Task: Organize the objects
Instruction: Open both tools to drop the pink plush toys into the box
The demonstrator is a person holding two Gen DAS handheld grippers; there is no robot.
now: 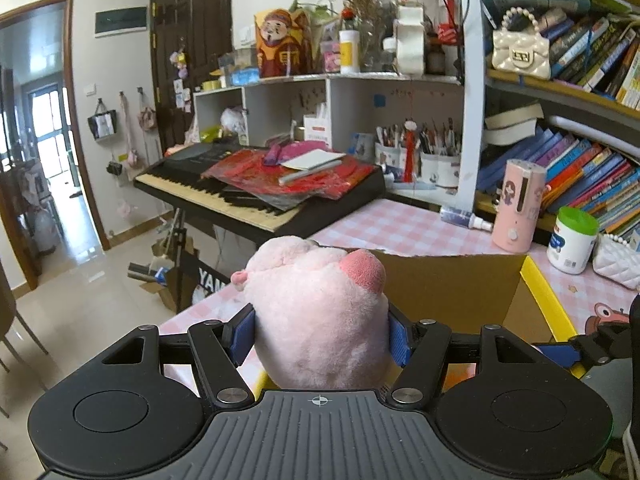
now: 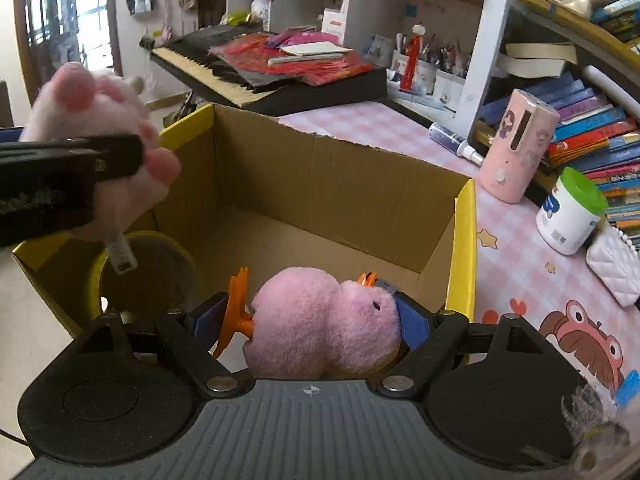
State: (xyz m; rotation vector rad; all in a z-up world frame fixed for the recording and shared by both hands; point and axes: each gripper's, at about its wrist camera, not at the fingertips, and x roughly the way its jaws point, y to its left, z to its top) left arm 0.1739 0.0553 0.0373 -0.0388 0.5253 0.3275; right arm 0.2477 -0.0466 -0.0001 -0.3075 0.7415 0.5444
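Left gripper (image 1: pixel 322 338): tilted somewhat downward, jaws clamped on a pale pink plush toy (image 1: pixel 320 312); both blue pads press into its sides. The toy fills the gap and hides the fingertips. In the right wrist view the same toy hangs at the left above the near left corner of the box, a tag dangling under it; the left gripper's finger crosses it as a dark blur.

Right gripper (image 2: pixel 310 320): pitched more steeply down, jaws set wide and closed on a purple-pink plush duck (image 2: pixel 324 324). The left pad bears on the duck's orange feet, the right pad on its head by the orange beak. The duck sits just over the near rim of the cardboard box (image 2: pixel 320 168).

Count: two plush toys, one per gripper. One box, open-topped, brown inside with yellow outer faces, standing on the pink checked tablecloth (image 2: pixel 520 264). Something round and dark lies in the box's near left corner, partly hidden; I cannot identify it.

Right of the box: one pink cylindrical device (image 2: pixel 516 148), one white jar with a green lid (image 2: pixel 570 212), one small spray bottle (image 2: pixel 454 140) lying on its side, one white quilted bag (image 2: pixel 618 264) cut off by the frame edge.

Farther back: one electronic keyboard (image 1: pixel 256 188) stacked with red papers, and shelves of books (image 1: pixel 592 176).
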